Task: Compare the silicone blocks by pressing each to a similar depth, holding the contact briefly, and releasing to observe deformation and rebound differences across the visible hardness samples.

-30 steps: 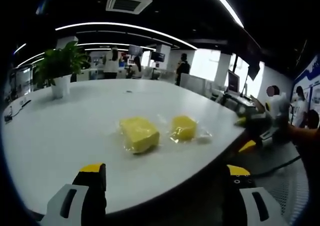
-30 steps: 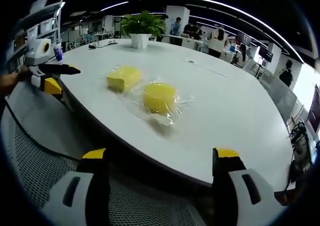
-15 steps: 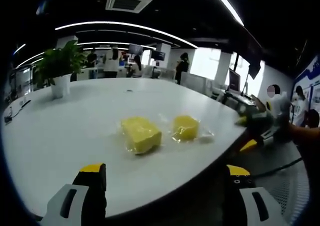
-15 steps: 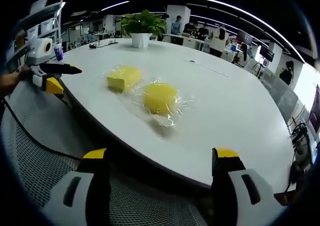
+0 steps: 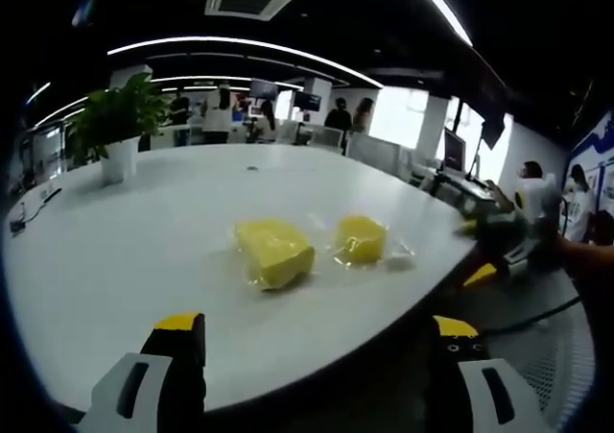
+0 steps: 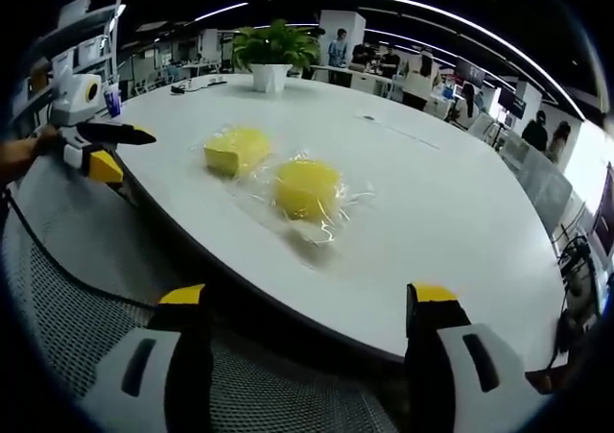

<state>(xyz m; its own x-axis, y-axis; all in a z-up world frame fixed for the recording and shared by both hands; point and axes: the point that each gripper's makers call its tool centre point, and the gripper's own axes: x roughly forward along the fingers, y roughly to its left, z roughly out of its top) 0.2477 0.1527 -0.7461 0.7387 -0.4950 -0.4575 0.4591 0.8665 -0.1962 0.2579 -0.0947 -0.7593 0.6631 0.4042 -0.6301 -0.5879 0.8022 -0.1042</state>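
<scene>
Two soft yellow silicone blocks in clear plastic wrap, a boxy one [image 5: 273, 252] and a rounder one [image 5: 360, 239], lie side by side on the big white tabletop [image 5: 125, 251]. Both tongs, left [image 5: 312, 332] and right [image 6: 312, 303], are spread wide, holding nothing, back from the tabletop's edge.

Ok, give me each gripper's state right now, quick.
Left gripper: open, holding nothing, off the table edge short of the yellow blocks.
Right gripper: open, holding nothing.

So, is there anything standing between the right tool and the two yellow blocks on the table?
Nothing visible. In the right gripper view, the open right tool faces the rounder block and squarer block across bare white table.
</scene>
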